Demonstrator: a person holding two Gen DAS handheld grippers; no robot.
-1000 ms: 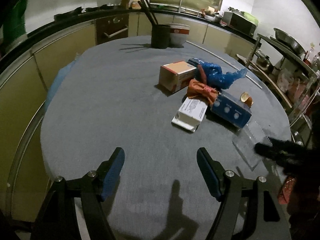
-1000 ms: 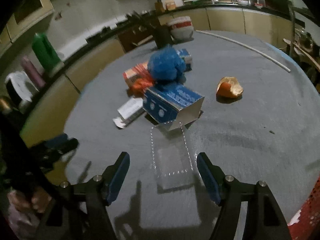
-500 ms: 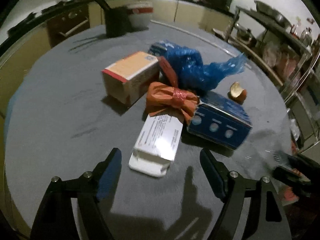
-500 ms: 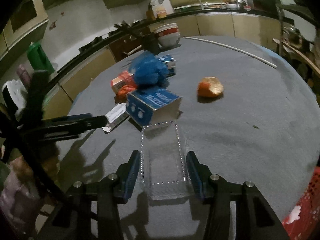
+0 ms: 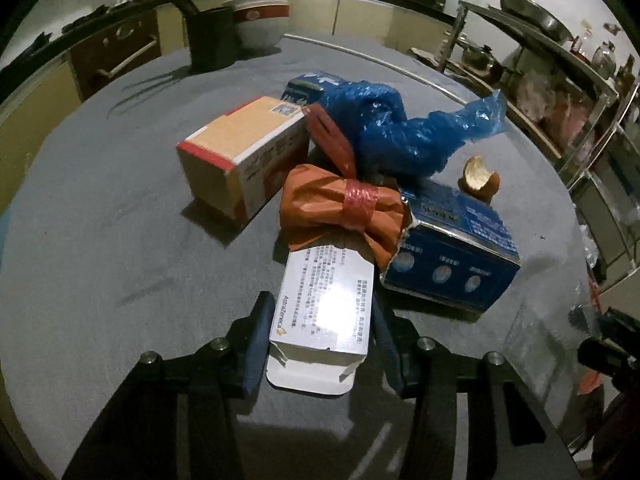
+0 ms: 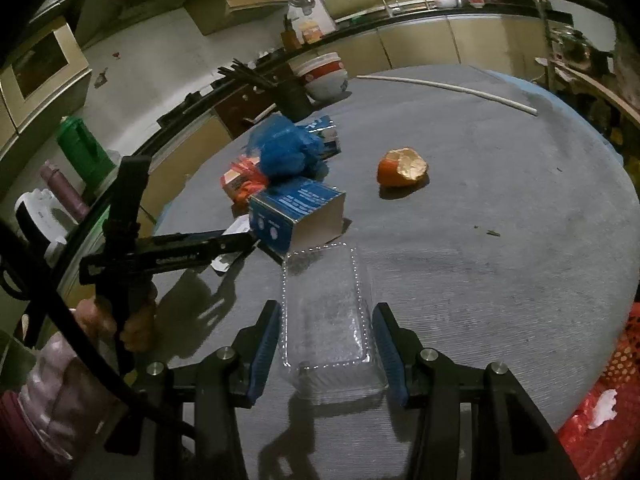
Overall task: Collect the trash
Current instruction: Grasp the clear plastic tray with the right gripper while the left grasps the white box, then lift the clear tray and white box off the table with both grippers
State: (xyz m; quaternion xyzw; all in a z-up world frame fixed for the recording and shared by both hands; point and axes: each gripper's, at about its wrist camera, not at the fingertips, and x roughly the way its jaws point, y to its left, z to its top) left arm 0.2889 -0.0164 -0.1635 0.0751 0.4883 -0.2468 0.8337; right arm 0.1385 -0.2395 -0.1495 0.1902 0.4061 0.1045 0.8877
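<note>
Trash lies in a pile on a round grey table [image 5: 100, 240]. My left gripper [image 5: 322, 334] is shut on a white medicine box [image 5: 326, 304], its blue pads against both sides. Behind it lie an orange wrapper [image 5: 340, 208], a blue carton [image 5: 456, 256], a tan box [image 5: 244, 160], a blue plastic bag [image 5: 400, 128] and an orange peel [image 5: 480, 178]. My right gripper [image 6: 326, 334] is shut on a clear plastic tray [image 6: 326, 320] lying on the table. The blue carton [image 6: 298, 212] and the peel [image 6: 402, 168] lie beyond it.
A black chopstick holder [image 5: 212, 36] and a bowl [image 6: 324, 76] stand at the table's far edge. A white rod [image 6: 448, 88] lies far right. A red basket [image 6: 600, 412] sits below the near right edge. Kitchen counters and a metal rack [image 5: 560, 80] ring the table.
My left gripper moved forward to the white box and closed on it. My right gripper moved forward around the clear tray and closed onto its sides.
</note>
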